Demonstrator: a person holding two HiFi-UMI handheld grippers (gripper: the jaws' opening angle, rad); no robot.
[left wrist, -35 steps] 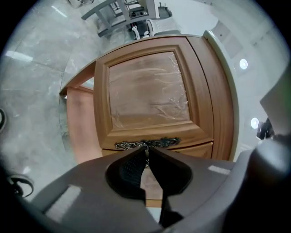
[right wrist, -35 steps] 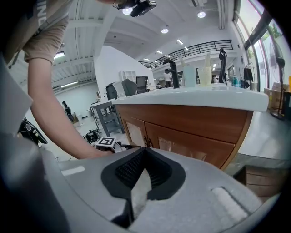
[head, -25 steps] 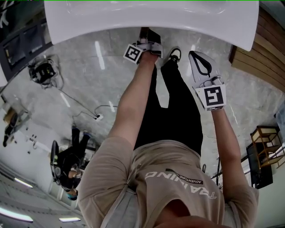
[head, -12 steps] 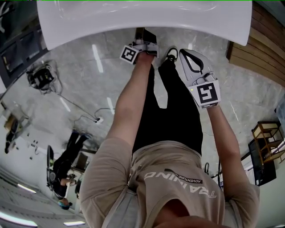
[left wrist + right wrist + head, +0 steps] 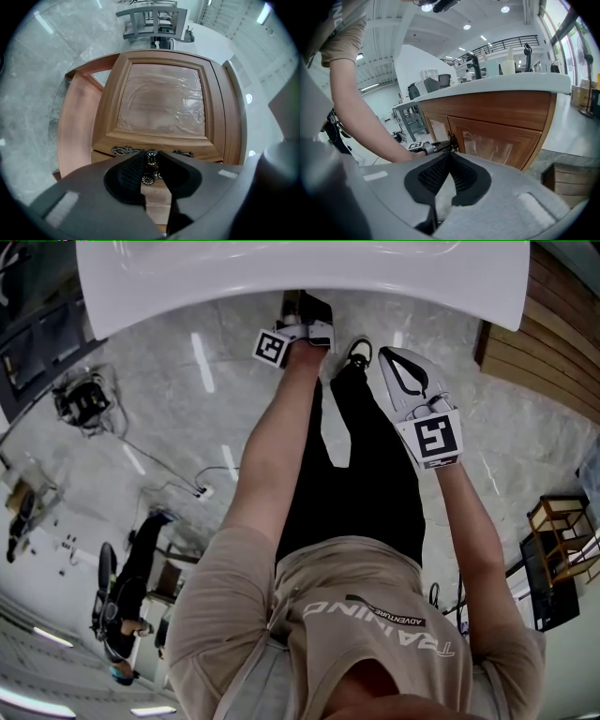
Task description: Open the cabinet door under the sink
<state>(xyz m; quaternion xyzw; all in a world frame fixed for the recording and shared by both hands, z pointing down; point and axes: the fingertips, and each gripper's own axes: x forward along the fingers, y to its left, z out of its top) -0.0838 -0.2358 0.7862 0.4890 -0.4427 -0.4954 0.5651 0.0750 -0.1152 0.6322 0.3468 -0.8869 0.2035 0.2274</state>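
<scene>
Cabinet door (image 5: 161,101): fills mid-frame in the left gripper view, film-covered panel, free edge toward bottom of frame, hinge edge presumably at top. Door knob (image 5: 151,158) sits on that free edge, dead ahead of the left tongs (image 5: 150,153), which are closed on it. Second knob (image 5: 147,178) just below. Right tongs (image 5: 449,156): closed, empty, well back from the doors under the counter (image 5: 511,84). Judgement: left side pulls; draw toward the body, arcing with the hinge.
</scene>
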